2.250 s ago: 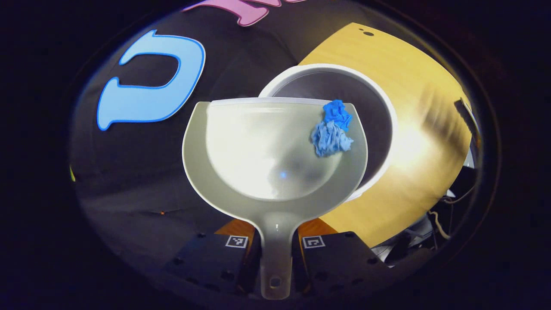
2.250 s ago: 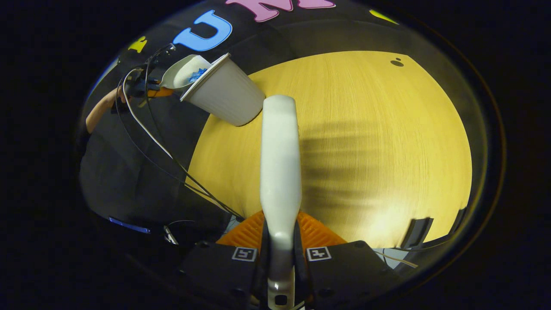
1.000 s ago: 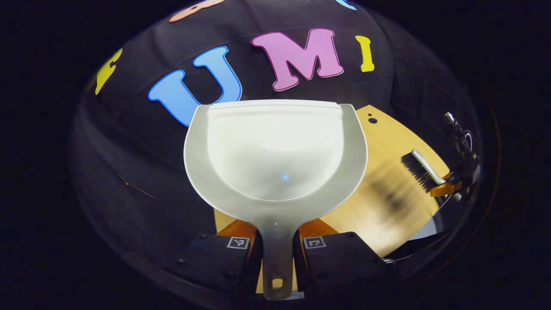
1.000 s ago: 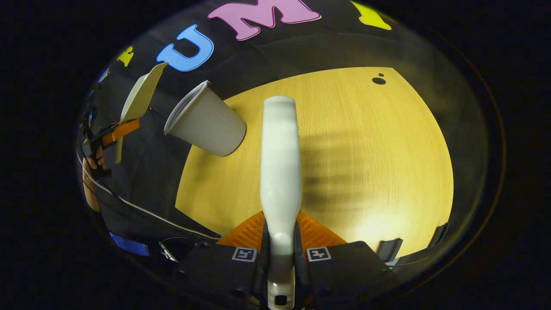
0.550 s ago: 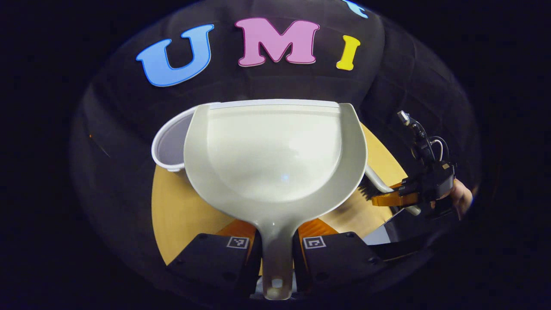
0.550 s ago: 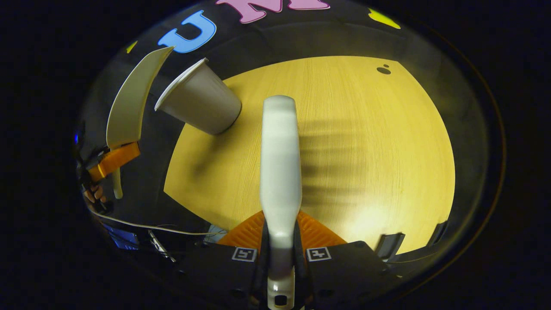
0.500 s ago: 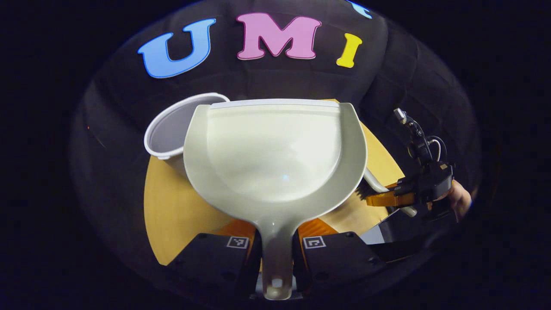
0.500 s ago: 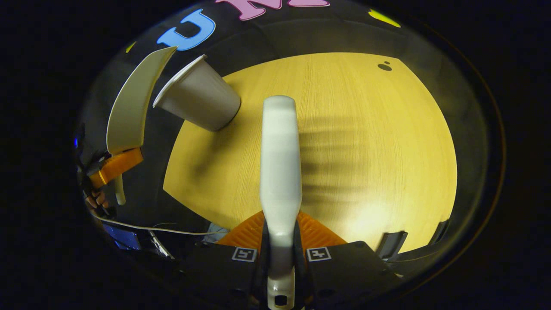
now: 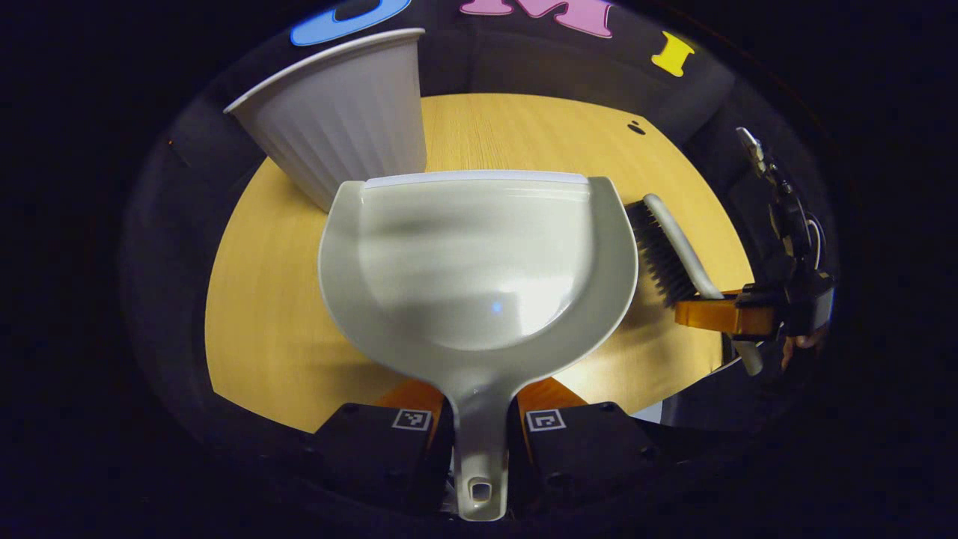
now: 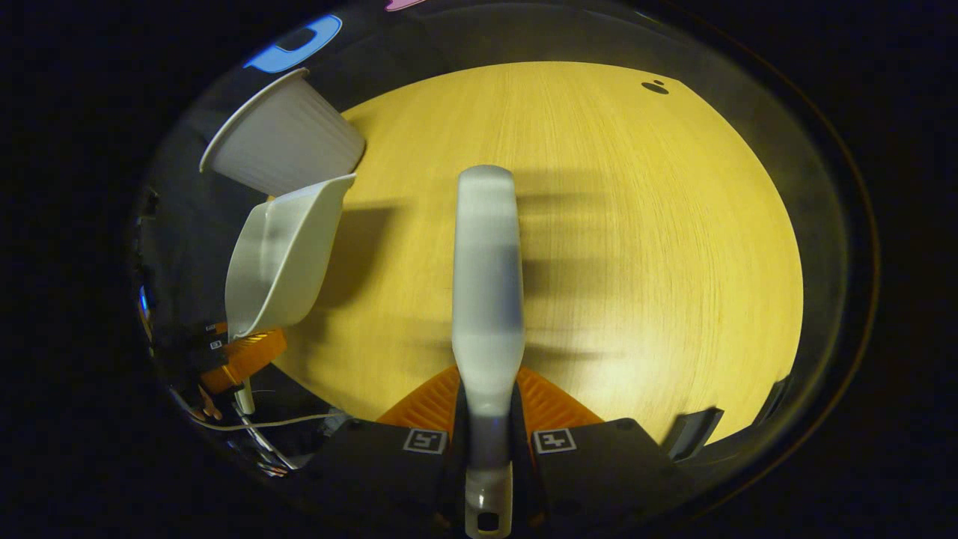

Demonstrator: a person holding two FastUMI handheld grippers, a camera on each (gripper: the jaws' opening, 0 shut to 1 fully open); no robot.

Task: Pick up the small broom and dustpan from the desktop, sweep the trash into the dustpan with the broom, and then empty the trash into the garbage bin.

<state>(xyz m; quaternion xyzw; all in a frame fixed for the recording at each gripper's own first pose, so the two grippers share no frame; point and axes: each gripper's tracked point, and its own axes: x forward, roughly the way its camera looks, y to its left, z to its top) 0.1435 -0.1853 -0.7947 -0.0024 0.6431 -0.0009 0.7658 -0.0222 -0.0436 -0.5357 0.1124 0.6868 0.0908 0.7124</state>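
Observation:
My left gripper [image 9: 480,419] is shut on the handle of the pale grey dustpan [image 9: 479,262], whose scoop holds nothing and hangs low over the wooden desktop [image 9: 277,314]. The white ribbed garbage bin [image 9: 340,112] stands just beyond the pan's front left corner. In the right gripper view, my right gripper [image 10: 488,438] is shut on the white handle of the small broom [image 10: 488,284], held above the desk. In the left gripper view the broom [image 9: 670,251] shows its black bristles to the right of the pan, with the right gripper [image 9: 737,316] behind it. The right gripper view has the dustpan [image 10: 281,251] and bin [image 10: 281,146] at left.
The round wooden desktop [image 10: 636,247] spreads wide to the right of the broom, with a small dark hole [image 10: 655,87] near its far edge. Cables [image 10: 254,423] hang by the near left edge, below the left gripper [image 10: 239,359].
The blue trash that lay in the dustpan over the bin is gone from the pan. The dustpan has since tipped up, levelled and come down toward the desk beside the bin.

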